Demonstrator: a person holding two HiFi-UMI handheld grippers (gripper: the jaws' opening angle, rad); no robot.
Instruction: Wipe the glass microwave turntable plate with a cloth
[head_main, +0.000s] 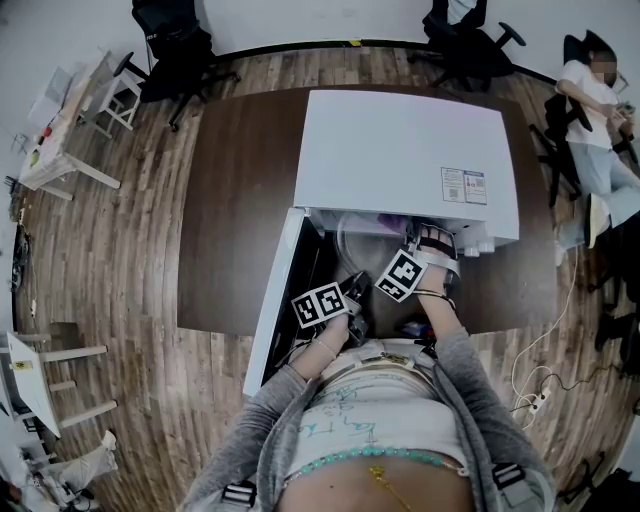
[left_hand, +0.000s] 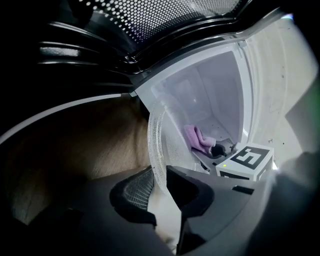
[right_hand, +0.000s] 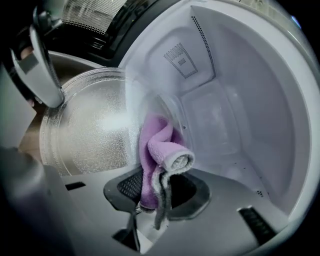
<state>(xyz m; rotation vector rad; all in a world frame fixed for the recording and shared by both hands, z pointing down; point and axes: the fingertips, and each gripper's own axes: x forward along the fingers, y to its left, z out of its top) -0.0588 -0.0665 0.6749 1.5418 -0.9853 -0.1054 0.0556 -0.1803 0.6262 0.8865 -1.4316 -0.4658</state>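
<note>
The glass turntable plate (right_hand: 90, 130) stands on edge in the mouth of the white microwave (head_main: 400, 150). My left gripper (left_hand: 159, 187) is shut on the plate's rim (left_hand: 154, 145), which runs edge-on between its pads. In the right gripper view that gripper (right_hand: 40, 70) shows at the plate's upper left. My right gripper (right_hand: 155, 191) is shut on a folded purple cloth (right_hand: 160, 147), which lies against the plate's right part, just inside the oven cavity. The head view shows both grippers (head_main: 352, 292) (head_main: 422, 242) close together at the oven opening. The cloth (left_hand: 196, 138) also shows past the plate.
The microwave door (head_main: 272, 300) hangs open to the left, next to my left arm. The oven sits on a dark brown table (head_main: 230, 200). Office chairs (head_main: 175, 50) stand behind it, and a person (head_main: 600, 110) sits at the far right. A white desk (head_main: 60, 130) is at the left.
</note>
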